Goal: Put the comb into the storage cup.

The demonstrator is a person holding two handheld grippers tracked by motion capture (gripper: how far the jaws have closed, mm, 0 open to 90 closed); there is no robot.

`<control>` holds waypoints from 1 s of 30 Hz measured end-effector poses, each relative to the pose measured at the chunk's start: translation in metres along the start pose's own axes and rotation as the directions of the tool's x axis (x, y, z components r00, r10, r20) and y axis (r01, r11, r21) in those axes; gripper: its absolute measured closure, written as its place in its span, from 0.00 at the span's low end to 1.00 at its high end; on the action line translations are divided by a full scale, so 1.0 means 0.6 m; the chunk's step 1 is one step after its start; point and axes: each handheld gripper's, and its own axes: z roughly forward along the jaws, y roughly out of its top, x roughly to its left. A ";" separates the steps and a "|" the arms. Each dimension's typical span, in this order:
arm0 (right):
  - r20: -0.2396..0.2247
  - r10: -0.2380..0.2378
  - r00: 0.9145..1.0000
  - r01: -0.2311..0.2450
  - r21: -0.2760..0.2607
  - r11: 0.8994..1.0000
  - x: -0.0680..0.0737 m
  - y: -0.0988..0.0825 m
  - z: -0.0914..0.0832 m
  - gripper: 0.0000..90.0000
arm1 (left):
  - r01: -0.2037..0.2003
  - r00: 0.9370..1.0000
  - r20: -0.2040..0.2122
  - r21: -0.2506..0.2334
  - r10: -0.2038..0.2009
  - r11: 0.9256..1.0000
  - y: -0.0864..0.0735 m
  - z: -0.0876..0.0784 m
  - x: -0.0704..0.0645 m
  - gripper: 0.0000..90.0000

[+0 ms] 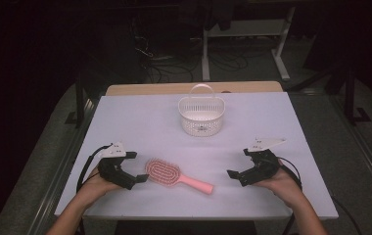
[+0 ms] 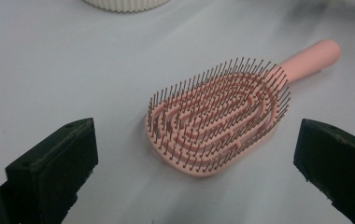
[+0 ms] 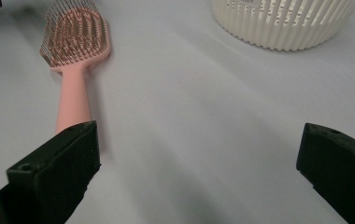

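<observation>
A pink hairbrush (image 1: pixel 163 172) lies bristles up on the white table (image 1: pixel 125 122), near the front edge, with its handle pointing right. My left gripper (image 1: pixel 137 167) stands open just left of the brush head, not touching it. In the left gripper view the brush head (image 2: pixel 217 116) lies between and beyond the wide-apart jaws of the left gripper (image 2: pixel 196 144). My right gripper (image 1: pixel 238 162) is open to the right of the handle's end, with nothing between its jaws. In the right gripper view the right gripper (image 3: pixel 199 144) faces the brush (image 3: pixel 75 35) at the upper left.
A white slatted basket (image 1: pixel 201 117) with a hoop handle stands at the middle back of the table; its base shows in the left gripper view (image 2: pixel 124 3) and its wall in the right gripper view (image 3: pixel 283 23). Beyond the table are a wooden edge and dark floor with cables.
</observation>
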 end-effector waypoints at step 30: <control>-0.057 -0.034 0.998 0.036 0.045 0.998 0.016 0.058 0.023 0.00 | -0.016 1.000 0.005 0.019 0.015 1.000 0.001 0.001 -0.002 0.00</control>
